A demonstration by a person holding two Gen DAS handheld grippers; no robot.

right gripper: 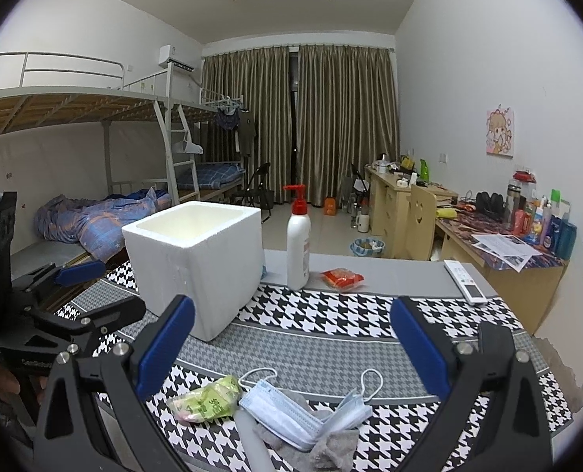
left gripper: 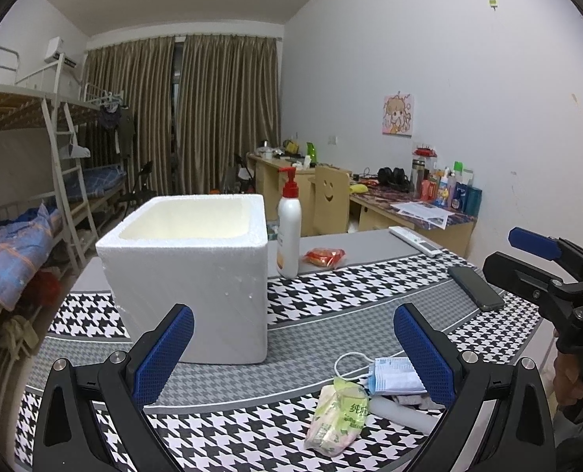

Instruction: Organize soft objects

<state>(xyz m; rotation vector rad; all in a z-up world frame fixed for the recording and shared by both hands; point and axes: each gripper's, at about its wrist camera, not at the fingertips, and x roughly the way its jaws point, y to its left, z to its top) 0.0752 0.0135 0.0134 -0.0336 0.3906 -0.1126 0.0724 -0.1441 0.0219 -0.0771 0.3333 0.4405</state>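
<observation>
A white foam box [left gripper: 191,275] stands open-topped on the houndstooth table; it also shows in the right wrist view [right gripper: 197,259]. Near the front edge lie a green tissue pack [left gripper: 336,413] [right gripper: 204,399], a blue face mask [left gripper: 393,375] [right gripper: 291,413], a grey sock [right gripper: 330,442] and a white tube [right gripper: 254,440]. My left gripper [left gripper: 291,354] is open and empty, above the table before the box. My right gripper [right gripper: 291,350] is open and empty, above the mask and sock; it also shows in the left wrist view [left gripper: 543,263].
A white pump bottle [left gripper: 288,232] and a red snack packet [left gripper: 324,256] stand behind the box. A black phone [left gripper: 475,288] and a white remote [right gripper: 464,281] lie at the right. Bunk beds are left, desks right.
</observation>
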